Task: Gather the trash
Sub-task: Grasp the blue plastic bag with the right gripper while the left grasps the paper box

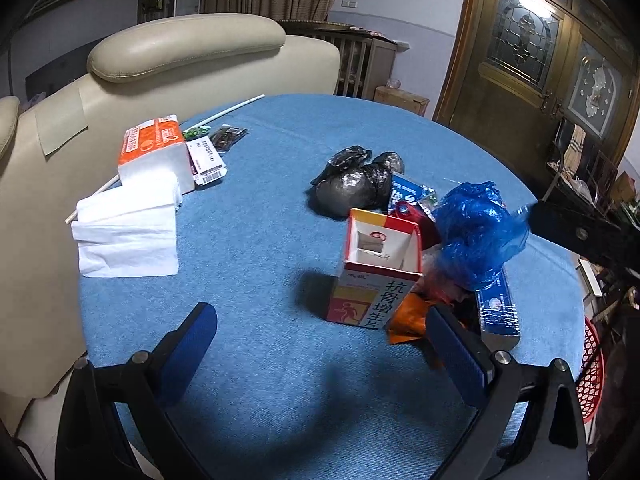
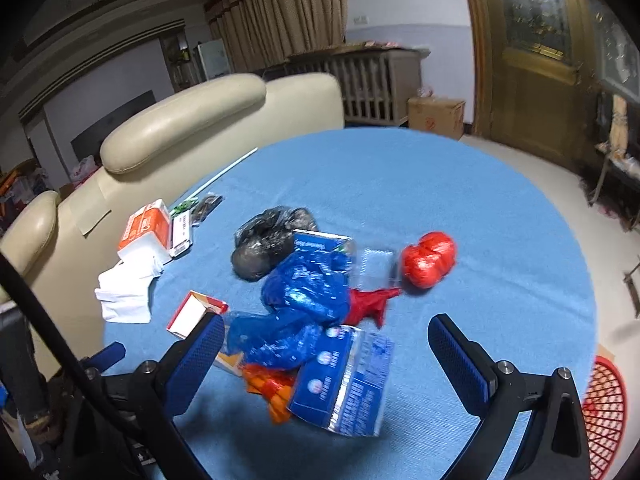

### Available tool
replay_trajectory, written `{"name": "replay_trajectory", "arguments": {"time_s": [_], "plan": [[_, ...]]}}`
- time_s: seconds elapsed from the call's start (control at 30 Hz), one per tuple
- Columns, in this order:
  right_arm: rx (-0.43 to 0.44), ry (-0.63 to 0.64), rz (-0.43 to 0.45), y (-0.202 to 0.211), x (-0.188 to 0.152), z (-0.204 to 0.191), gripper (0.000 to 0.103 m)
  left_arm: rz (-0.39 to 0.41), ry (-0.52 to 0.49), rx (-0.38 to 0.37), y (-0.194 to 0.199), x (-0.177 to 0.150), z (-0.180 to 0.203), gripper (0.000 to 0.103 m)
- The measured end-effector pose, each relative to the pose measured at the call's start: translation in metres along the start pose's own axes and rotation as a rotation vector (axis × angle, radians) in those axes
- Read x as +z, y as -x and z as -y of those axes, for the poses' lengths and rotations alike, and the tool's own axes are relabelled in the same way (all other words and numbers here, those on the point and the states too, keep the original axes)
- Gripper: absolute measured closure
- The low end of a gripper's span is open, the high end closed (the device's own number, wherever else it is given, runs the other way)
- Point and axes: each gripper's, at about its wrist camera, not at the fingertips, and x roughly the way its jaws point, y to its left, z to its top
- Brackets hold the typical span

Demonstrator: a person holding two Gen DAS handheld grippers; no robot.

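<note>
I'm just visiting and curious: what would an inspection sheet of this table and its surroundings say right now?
Surface: round table under a blue cloth.
Job's things: black bag, blue bag, open medicine box, blue carton, red bag, orange wrapper.
Clutter: tissue pack, loose tissues, thin stick.
Grippers: left gripper and right gripper open, holding nothing.
Cables: black cable at the right view's left edge.
Surroundings: cream sofa, red basket, wooden door.
</note>
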Motion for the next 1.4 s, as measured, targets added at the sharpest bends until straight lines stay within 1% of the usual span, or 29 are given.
{"name": "replay_trajectory", "arguments": {"time_s": [0.13,0.17,0.23,0.27,0.33,0.37,0.4,0.43,0.5,0.6,0.7,0.83,0.87,0.9,0.93,0.97,1.0,1.03,1.13,1.2,1.27,1.3,1.37,1.4], "plan": [[0.058,-0.018,-0.051,-0.025,0.011,-0.003,0.001,-0.003,0.01,0.016,-0.001,0.0,-0.007,0.0],[0.066,-0.016,-0.064,-0.032,0.013,-0.005,0.003,-0.006,0.012,0.018,-0.002,0.0,-0.008,0.0],[0.067,-0.009,-0.099,-0.046,0.015,-0.009,0.01,-0.01,0.011,0.019,-0.003,0.0,-0.008,0.0],[0.066,-0.004,-0.116,-0.053,0.015,-0.011,0.016,-0.011,0.009,0.019,-0.004,0.001,-0.007,0.0],[0.069,-0.003,-0.149,-0.066,0.014,-0.012,0.021,-0.011,0.004,0.013,-0.006,0.001,-0.005,0.0],[0.068,-0.001,-0.165,-0.071,0.014,-0.012,0.025,-0.013,0.002,0.01,-0.007,0.002,-0.004,0.0],[0.067,0.0,-0.172,-0.074,0.013,-0.011,0.039,-0.016,-0.003,0.01,-0.008,0.002,-0.002,0.0],[0.072,-0.003,-0.175,-0.075,0.013,-0.01,0.039,-0.019,-0.009,0.009,-0.01,0.002,0.0,0.0],[0.092,-0.006,-0.162,-0.07,0.013,-0.007,0.04,-0.024,-0.015,0.005,-0.013,0.004,0.003,0.0],[0.097,-0.017,-0.125,-0.056,0.018,0.0,0.041,-0.027,-0.021,-0.005,-0.02,0.007,0.011,0.0],[0.097,-0.055,-0.064,-0.032,0.023,0.013,0.041,-0.025,-0.03,-0.015,-0.028,0.012,0.019,0.0],[0.101,-0.091,-0.025,-0.007,0.022,0.03,0.041,-0.038,-0.051,0.006,-0.046,0.017,0.028,0.0],[0.099,-0.097,-0.019,-0.002,0.02,0.034,0.042,-0.04,-0.053,0.006,-0.05,0.017,0.028,0.0],[0.099,-0.103,-0.016,0.002,0.019,0.037,0.046,-0.045,-0.055,0.004,-0.054,0.018,0.028,0.001],[0.097,-0.108,-0.013,0.006,0.016,0.04,0.047,-0.044,-0.057,-0.003,-0.056,0.018,0.028,0.017],[0.097,-0.12,-0.014,0.01,0.012,0.046,0.054,-0.052,-0.063,-0.011,-0.058,0.018,0.028,0.03],[0.093,-0.128,-0.016,0.014,0.009,0.05,0.064,-0.077,-0.068,-0.028,-0.062,0.019,0.028,0.056],[0.088,-0.136,-0.018,0.018,0.005,0.055,0.064,-0.089,-0.065,-0.034,-0.064,0.019,0.026,0.055],[0.068,-0.158,-0.035,0.017,-0.008,0.067,0.064,-0.077,-0.071,-0.029,-0.064,0.017,0.028,0.055],[0.054,-0.167,-0.073,0.007,-0.016,0.074,0.064,-0.082,-0.079,-0.019,-0.063,0.015,0.029,0.055],[0.068,-0.184,-0.125,-0.004,-0.02,0.08,0.062,-0.094,-0.071,-0.007,-0.062,0.014,0.027,0.055],[0.071,-0.192,-0.125,-0.005,-0.024,0.083,0.045,-0.103,-0.065,-0.005,-0.062,0.014,0.025,0.053],[0.053,-0.198,-0.095,-0.002,-0.027,0.088,0.018,-0.113,-0.052,0.003,-0.062,0.013,0.022,0.05],[0.042,-0.201,-0.082,0.0,-0.029,0.089,0.018,-0.118,-0.047,0.017,-0.062,0.012,0.02,0.043]]}}
